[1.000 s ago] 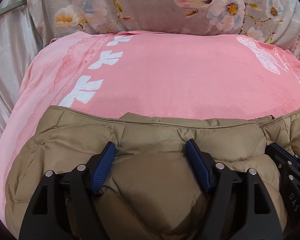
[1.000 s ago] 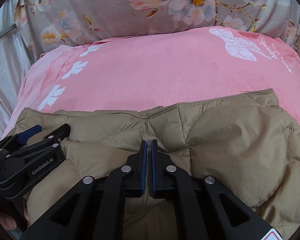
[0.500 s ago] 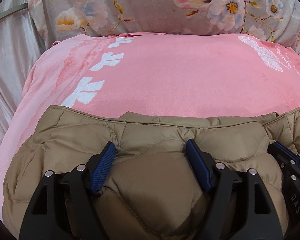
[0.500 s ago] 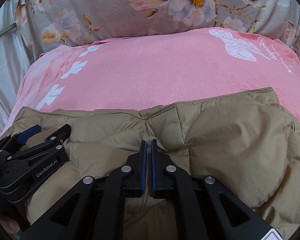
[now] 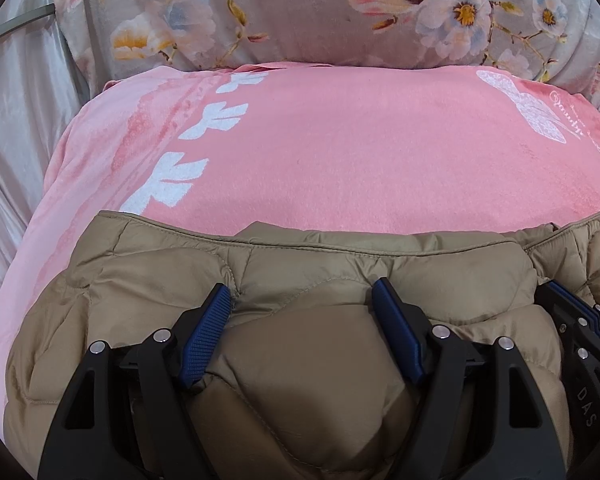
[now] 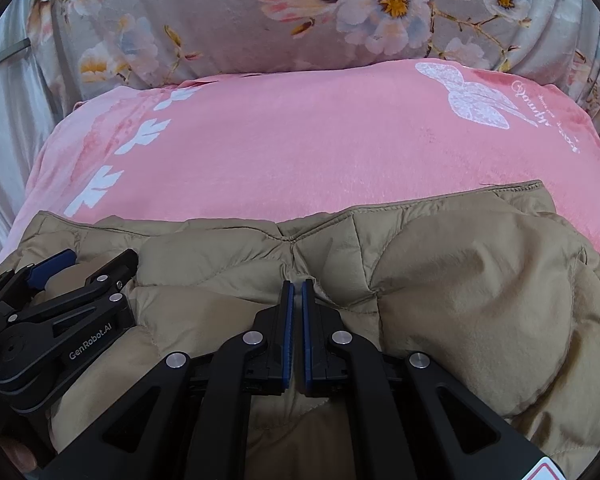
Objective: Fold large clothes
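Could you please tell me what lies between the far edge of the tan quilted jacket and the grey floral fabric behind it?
Only bare pink plush blanket, shown in both wrist views, between tan quilted jacket and grey floral fabric.

A tan quilted puffer jacket [image 5: 312, 364] lies bunched across the lower half of both frames. Its stitched far edge runs left to right, and puffy folds bulge at lower right.

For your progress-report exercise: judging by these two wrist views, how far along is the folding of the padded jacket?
Done: the tan jacket lies bunched in layers on the pink blanket, so some folding seems made. In hand: the left claw stands wide around a puffy fold, the right claw is shut at a seam. Left: the right-hand bulge is uneven; flattening and a final fold probably remain.
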Demonstrator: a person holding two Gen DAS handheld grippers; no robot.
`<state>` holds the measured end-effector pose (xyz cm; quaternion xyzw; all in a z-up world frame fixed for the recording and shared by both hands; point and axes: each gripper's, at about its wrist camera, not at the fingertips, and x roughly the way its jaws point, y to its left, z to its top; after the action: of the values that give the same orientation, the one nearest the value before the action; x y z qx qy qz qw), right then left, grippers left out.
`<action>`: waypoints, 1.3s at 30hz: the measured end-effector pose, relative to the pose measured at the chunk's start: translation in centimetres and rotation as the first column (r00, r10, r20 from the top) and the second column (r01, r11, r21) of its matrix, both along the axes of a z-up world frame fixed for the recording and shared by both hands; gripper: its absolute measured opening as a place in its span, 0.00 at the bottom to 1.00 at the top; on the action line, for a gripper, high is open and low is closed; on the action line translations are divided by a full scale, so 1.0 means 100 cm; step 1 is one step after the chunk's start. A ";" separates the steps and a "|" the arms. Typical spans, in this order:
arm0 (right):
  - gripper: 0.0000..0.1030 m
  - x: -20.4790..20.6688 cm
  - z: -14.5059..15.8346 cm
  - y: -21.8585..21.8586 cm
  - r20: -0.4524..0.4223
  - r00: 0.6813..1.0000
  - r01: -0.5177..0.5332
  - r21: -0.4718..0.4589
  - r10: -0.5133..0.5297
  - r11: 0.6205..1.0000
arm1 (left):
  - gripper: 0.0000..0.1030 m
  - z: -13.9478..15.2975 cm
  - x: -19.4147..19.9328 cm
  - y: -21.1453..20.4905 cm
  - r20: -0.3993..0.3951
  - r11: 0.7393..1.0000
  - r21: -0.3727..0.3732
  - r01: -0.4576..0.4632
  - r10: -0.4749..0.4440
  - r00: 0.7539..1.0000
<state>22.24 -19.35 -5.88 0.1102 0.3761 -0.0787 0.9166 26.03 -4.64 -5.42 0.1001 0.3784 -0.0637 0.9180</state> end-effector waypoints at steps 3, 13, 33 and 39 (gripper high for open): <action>0.01 -0.001 0.000 0.000 0.001 1.000 0.000 0.001 0.000 1.000 | 0.70 0.000 0.000 0.000 0.002 1.000 0.002 0.000 0.000 1.000; 0.01 0.000 -0.002 0.001 0.015 1.000 0.001 0.008 -0.001 1.000 | 0.71 -0.003 0.001 -0.003 0.015 0.999 0.034 -0.012 0.011 1.000; 0.13 -0.074 0.053 0.009 0.065 0.998 -0.018 0.017 0.017 1.000 | 0.78 0.047 -0.059 0.059 -0.019 0.993 -0.121 0.011 -0.013 1.000; 0.13 -0.106 0.041 0.069 0.077 0.989 -0.126 0.028 0.123 0.992 | 0.78 0.031 -0.102 0.082 -0.047 0.995 -0.088 -0.039 0.035 0.998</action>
<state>11.63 -12.45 -1.82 0.1044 0.3487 -0.0108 0.9313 15.87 3.54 -2.29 0.0508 0.3979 -0.0657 0.9137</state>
